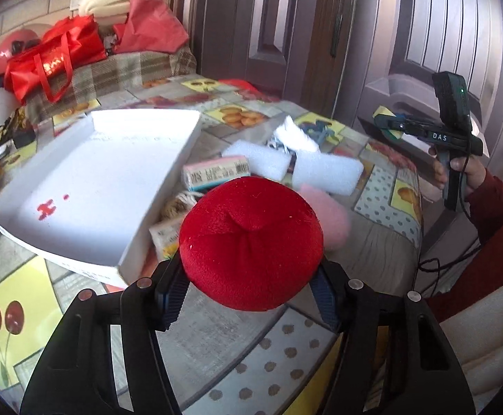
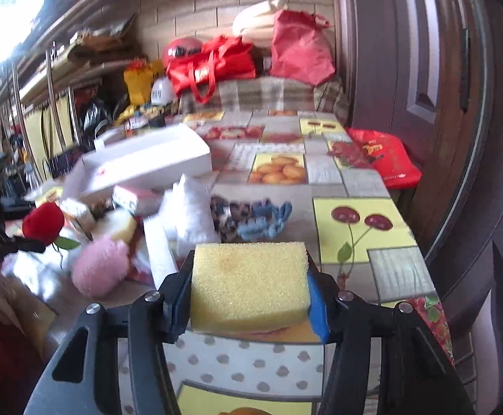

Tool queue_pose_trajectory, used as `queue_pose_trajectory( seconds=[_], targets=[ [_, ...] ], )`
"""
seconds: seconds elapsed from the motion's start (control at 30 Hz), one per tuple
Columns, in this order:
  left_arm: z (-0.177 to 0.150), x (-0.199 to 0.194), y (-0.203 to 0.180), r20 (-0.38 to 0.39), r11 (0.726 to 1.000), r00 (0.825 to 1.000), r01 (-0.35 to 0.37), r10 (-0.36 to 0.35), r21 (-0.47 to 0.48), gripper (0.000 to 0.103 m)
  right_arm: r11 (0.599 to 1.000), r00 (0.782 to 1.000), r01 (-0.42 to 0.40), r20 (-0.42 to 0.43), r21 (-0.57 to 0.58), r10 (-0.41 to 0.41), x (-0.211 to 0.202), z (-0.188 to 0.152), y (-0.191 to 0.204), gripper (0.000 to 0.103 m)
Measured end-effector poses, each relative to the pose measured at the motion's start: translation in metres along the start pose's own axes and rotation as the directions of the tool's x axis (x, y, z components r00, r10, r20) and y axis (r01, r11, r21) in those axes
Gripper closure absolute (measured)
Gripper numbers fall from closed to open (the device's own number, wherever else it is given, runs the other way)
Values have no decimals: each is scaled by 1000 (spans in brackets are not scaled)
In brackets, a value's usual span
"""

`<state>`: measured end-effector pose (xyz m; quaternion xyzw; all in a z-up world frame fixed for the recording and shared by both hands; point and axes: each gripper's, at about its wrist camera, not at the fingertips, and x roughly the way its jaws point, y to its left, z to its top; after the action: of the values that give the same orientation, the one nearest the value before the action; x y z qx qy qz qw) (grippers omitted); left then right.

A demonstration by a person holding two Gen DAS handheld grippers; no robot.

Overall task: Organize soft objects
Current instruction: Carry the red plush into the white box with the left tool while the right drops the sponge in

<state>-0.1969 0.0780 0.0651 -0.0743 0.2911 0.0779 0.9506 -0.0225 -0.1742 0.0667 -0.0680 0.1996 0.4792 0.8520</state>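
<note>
- The left wrist view is taken from just behind the left gripper (image 1: 251, 287), angled down across the patterned table (image 1: 217, 332) toward a white tray (image 1: 158, 117) and dark doors.
- The right wrist view is taken close behind the right gripper (image 2: 249, 294), looking along the table toward a brick wall.
- The tray, a pink plush (image 2: 99, 269) and red bags (image 2: 210, 65) are shared by both views.

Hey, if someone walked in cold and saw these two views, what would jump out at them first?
The red plush ball, clamped in the left gripper above the table, fills the left view. The yellow sponge, squeezed in the right gripper, fills the right view. Behind them an empty white box sits on the fruit-print tablecloth, beside a heap of soft items.
</note>
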Motion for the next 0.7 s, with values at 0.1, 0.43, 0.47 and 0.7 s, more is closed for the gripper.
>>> queue_pose_trajectory(
  seconds=[0.1,0.43,0.47,0.7],
  targets=[
    [10,-27,17,205,989,968,-140,147,-46,40,999,980,13,199,43,-21,-16,19,16,48],
    [-14,-42,62,298,878,830,-413,472,-242,40,984,953,83,276,160,-126,32,1,35,47],
    [-16,-43,62,295,874,827,-420,479,-243,40,982,954,86,269,168,-130,36,-1,35,47],
    [-17,-39,58,280,869,825,-438,490,-231,40,990,956,52,279,132,-88,42,2,51,47]
  ],
)
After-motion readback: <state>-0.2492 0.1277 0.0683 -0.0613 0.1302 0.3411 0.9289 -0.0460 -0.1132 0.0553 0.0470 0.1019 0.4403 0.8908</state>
